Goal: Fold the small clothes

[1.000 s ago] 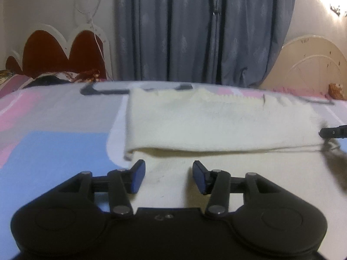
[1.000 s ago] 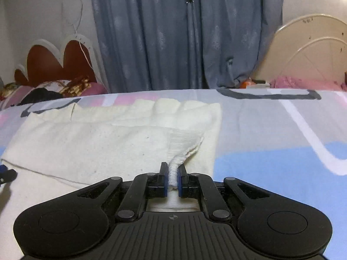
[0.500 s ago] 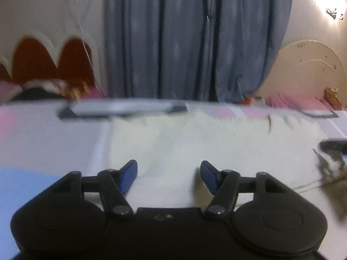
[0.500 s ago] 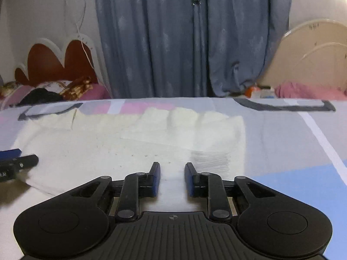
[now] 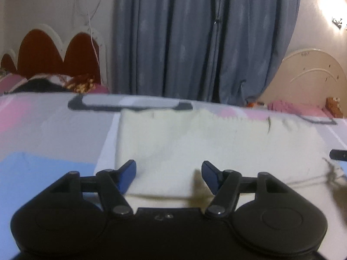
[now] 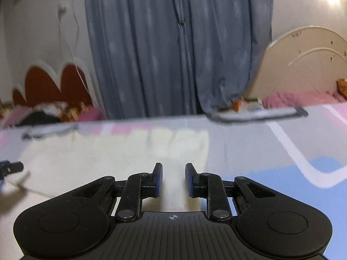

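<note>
A cream knitted garment [image 5: 195, 143] lies folded flat on the patterned bedsheet [image 5: 43, 134]. My left gripper [image 5: 168, 173] is open and empty, low over the garment's near left part. The garment also shows in the right wrist view [image 6: 121, 158], blurred. My right gripper [image 6: 173, 179] is open and empty over the garment's near right part. The tip of the right gripper [image 5: 338, 154] shows at the right edge of the left wrist view. The tip of the left gripper [image 6: 10, 168] shows at the left edge of the right wrist view.
The bed's far edge runs below a blue-grey curtain [image 5: 206, 39]. A red scalloped headboard [image 5: 56, 54] with piled bedding stands at the far left. A cream arched headboard [image 5: 312, 75] stands at the far right. Bare sheet [image 6: 282, 151] lies right of the garment.
My right gripper let go of the garment's corner, opened wider and drew back; the corner now lies flat. My left gripper opened wider and moved forward over the fold.
</note>
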The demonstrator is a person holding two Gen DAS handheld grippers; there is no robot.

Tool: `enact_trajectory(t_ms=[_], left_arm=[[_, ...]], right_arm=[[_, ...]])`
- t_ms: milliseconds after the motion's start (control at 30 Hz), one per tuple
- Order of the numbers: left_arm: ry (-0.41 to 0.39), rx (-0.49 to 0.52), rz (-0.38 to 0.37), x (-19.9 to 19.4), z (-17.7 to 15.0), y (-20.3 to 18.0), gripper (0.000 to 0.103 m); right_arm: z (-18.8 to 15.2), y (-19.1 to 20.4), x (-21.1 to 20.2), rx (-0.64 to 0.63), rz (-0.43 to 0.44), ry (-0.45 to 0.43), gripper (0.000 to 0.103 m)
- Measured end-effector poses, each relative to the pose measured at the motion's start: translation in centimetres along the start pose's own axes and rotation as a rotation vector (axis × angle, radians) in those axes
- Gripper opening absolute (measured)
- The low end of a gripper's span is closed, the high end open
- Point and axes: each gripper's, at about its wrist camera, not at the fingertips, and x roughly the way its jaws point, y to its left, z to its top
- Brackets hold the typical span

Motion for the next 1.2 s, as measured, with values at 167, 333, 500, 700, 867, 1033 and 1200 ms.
enact_trajectory(t_ms=[167,333,500,700,867,1033,1200], left_arm=[[0.007,-0.013,0.032,-0.6,-1.1,0.5,0.066],[0.019,-0.005,0.039,-0.7,-1.0,0.5,0.068],[0.031,-0.007,0.038,-0.7,-1.2,0.9,0.074],[0.053,-0.076,0.030,-0.3,-1.3,2.2,0.080],[0.052,-0.070,0.031,-0.3,-1.4,2.2,0.081],[0.047,-0.077,0.029,-0.2,-1.4,2.2,0.081],[0.046,-0.087,0.024,-0.1,-1.5,2.3,0.081]], right_arm=[[-1.4,-0.3,-0.3,0.000,0.031,0.039,0.029],[-1.0,-0.9,-0.1,0.034,0.072,0.054,0.029],[-0.5,-1.2,-0.4,0.065,0.062,0.035,0.029],[-0.9,-1.7,-0.3,0.089,0.037,0.041,0.030],[-0.9,-1.9,-0.8,0.109,0.033,0.014,0.033],[-0.9,-1.8,-0.1,0.108,0.037,0.046,0.033],[-0.8,-1.9,0.2,0.101,0.079,0.065,0.020]])
